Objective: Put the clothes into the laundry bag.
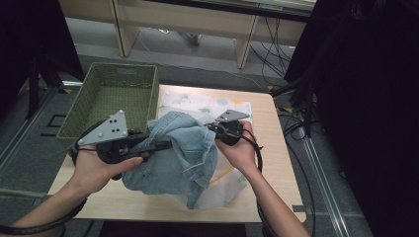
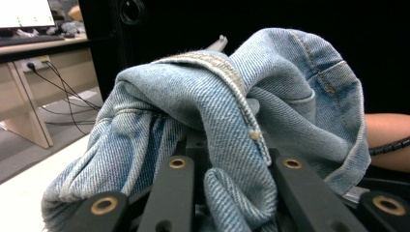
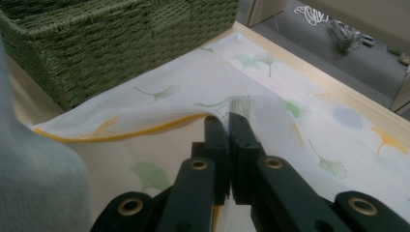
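The denim garment (image 1: 178, 153) is held bunched above the table (image 1: 123, 197), over the near part of the leaf-printed cloth (image 1: 197, 102), apparently so that the cloth can be worked free beneath it. A thick fold of the denim is clamped between the jaws of the left gripper (image 2: 232, 174) (seams and hem spill over them). Beside the denim, the right gripper (image 3: 228, 130) is pinched nearly shut on a raised yellow-trimmed edge of the cloth, probably to draw it aside or fold it. Beyond the denim, the green woven basket (image 1: 118, 89) stands touching the cloth's far corner, likely as the destination.
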Demonstrator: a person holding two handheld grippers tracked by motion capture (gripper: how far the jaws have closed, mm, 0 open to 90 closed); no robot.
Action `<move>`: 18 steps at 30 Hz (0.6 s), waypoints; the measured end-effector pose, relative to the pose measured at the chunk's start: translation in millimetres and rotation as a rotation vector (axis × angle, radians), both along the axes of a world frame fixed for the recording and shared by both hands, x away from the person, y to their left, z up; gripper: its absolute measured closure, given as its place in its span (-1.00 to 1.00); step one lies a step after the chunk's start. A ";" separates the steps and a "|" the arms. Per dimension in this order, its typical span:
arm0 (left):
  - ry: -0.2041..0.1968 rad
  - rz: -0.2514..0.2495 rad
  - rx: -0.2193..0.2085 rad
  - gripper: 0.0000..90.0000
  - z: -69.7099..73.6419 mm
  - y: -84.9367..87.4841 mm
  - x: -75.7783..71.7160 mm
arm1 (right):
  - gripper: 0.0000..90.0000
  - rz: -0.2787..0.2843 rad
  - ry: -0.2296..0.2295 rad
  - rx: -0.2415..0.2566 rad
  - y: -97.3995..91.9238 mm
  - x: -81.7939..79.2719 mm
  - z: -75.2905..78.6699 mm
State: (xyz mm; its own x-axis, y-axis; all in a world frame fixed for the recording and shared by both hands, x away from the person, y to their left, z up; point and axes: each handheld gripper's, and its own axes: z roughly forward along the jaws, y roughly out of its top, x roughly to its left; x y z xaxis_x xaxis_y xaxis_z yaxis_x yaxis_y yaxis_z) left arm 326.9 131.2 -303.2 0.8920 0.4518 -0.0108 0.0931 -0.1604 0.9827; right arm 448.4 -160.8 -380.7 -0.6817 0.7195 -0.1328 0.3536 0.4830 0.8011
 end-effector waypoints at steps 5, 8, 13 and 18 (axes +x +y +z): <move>0.016 -0.009 0.033 0.69 -8.1 -10.5 5.4 | 0.98 -0.001 0.003 0.009 -0.1 -0.1 0.9; 0.028 -0.016 0.053 0.69 -13.3 -17.5 9.4 | 0.99 -0.001 -0.002 0.013 -0.1 -0.3 1.6; 0.033 -0.022 0.102 0.69 -21.7 -29.2 15.5 | 0.99 0.004 -0.010 0.022 1.1 -2.1 4.4; 0.062 -0.022 0.155 0.69 -34.3 -38.7 22.4 | 0.99 -0.013 0.004 0.049 -0.6 -3.5 6.4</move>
State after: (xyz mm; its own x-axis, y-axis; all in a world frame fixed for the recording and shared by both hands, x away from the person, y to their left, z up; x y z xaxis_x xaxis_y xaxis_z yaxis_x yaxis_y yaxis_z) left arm 349.3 92.6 -337.5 0.9014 0.4330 0.0020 0.1477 -0.3118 0.9386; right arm 444.9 -161.3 -374.3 -0.6728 0.7337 -0.0948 0.3628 0.4389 0.8220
